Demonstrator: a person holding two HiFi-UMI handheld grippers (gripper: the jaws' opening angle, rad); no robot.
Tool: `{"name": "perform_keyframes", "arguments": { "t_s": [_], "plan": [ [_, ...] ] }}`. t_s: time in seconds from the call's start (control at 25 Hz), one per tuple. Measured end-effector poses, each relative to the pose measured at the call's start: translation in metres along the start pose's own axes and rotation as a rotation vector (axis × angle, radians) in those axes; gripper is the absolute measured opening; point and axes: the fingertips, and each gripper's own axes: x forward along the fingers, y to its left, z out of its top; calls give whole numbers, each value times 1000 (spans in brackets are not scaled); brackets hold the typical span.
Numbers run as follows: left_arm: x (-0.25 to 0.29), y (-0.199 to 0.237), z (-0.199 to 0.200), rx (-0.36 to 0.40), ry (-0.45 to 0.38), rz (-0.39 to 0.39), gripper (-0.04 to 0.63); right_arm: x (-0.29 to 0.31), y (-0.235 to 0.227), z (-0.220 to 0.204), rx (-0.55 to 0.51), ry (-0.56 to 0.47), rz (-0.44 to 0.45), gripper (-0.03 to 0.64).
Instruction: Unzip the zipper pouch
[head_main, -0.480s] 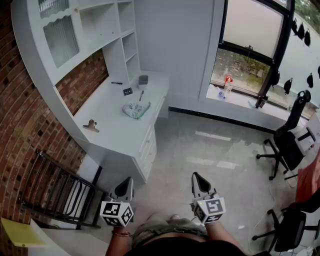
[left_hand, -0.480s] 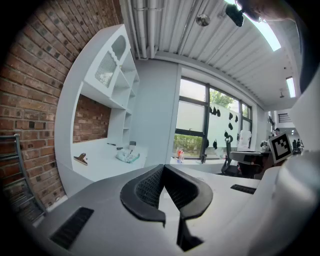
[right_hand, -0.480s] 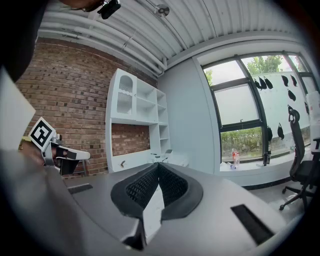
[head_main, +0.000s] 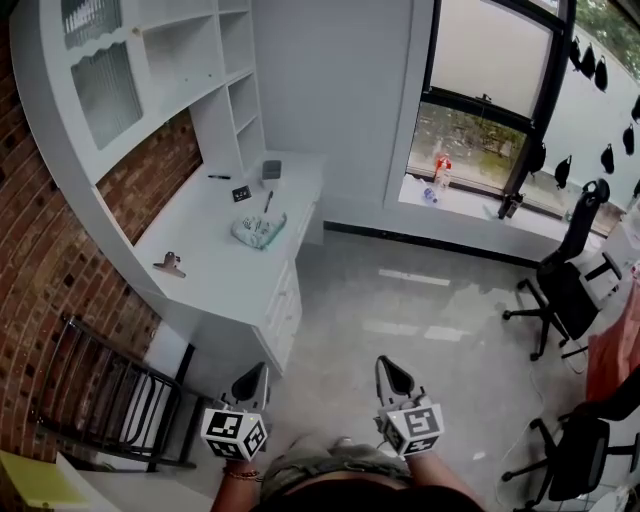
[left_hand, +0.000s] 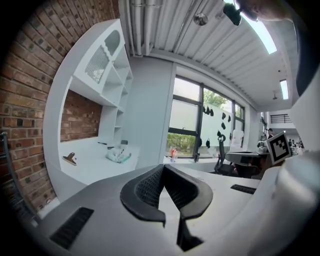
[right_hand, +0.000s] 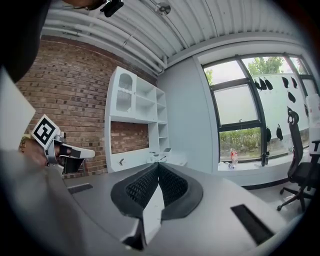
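Observation:
A pale, see-through zipper pouch (head_main: 258, 230) lies on the white desk (head_main: 215, 265) far ahead at the left; it shows small in the left gripper view as the pouch (left_hand: 118, 155). Both grippers hang low in front of the person, well short of the desk. My left gripper (head_main: 258, 373) is shut with nothing in it, its tips meeting in its own view (left_hand: 163, 166). My right gripper (head_main: 386, 364) is likewise shut and empty, tips together (right_hand: 158, 164). The left gripper's marker cube (right_hand: 45, 131) appears at the left of the right gripper view.
On the desk lie a metal clip (head_main: 169, 265), a pen (head_main: 268, 200), a grey box (head_main: 271, 169) and a small dark item (head_main: 240, 193). A black metal rack (head_main: 105, 395) stands left of the desk. Office chairs (head_main: 560, 290) stand right. A bottle (head_main: 441, 167) sits on the windowsill.
The head view has shifted slightly: desk and window sit a little further left and up in the frame. Both grippers stay shut and low, roughly where they were.

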Motion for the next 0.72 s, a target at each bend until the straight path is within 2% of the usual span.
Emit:
{"name": "perform_keyframes", "arguments": {
  "t_s": [0.32, 0.36, 0.4, 0.56, 0.72],
  "plan": [
    [10, -18, 6, 32, -27, -40, 5, 4, -4, -4, 29, 0, 50, 8],
    [10, -19, 7, 36, -32, -44, 7, 5, -3, -5, 31, 1, 68, 30],
    [11, -21, 8, 39, -35, -49, 30, 7, -2, -5, 34, 3, 87, 127],
    [17, -31, 9, 46, -44, -92, 293, 14, -5, -9, 31, 18, 113, 257],
    [23, -42, 14, 60, -58, -132, 452, 17, -5, -8, 40, 10, 138, 381]
  ]
}}
